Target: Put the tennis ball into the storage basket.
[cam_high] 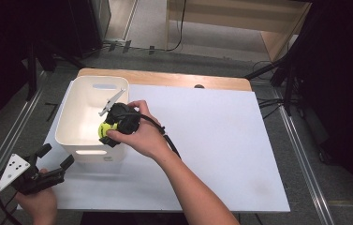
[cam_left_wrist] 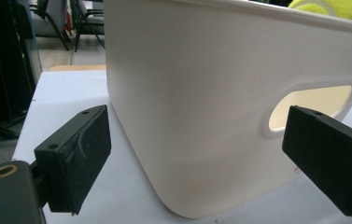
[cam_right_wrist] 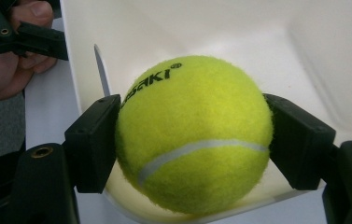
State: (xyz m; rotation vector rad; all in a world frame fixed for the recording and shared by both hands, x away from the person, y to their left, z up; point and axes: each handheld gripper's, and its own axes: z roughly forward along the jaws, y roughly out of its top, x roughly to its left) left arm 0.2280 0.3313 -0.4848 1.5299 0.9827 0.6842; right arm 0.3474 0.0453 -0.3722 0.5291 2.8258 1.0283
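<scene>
- My right gripper (cam_right_wrist: pixel 193 140) pinches a yellow-green tennis ball (cam_right_wrist: pixel 194 135), one black pad pressed against each side of it.
- The tennis ball hangs just above the near rim of a white plastic bin (cam_high: pixel 66 123), over its inside; in the right gripper view I see the bin's pale floor and walls behind the ball.
- In the high view my right hand (cam_high: pixel 139 131) reaches over the bin's near right corner, and the gripper's black cable (cam_high: pixel 165 136) trails back along my forearm.
- My left gripper (cam_high: pixel 57 161) is spread wide with nothing between its pads, and it rests low at the table's near left corner.
- The left gripper view looks straight at the bin's outer wall (cam_left_wrist: pixel 201 102), close up, with the oval handle cut-out (cam_left_wrist: pixel 311 105) just beside the right pad.
- The bin stands on a white sheet (cam_high: pixel 221 145) that covers most of the tabletop; a strip of bare wooden edge (cam_high: pixel 165 78) shows along the far side.
- The sheet looks clean, save for a faint smudge near its near right part.
- Grey floor surrounds the table, with metal rails (cam_high: pixel 305 154) running along both sides.
- Beyond the table stand a light wooden piece of furniture (cam_high: pixel 239 21), dark stands, and cables on the floor.
</scene>
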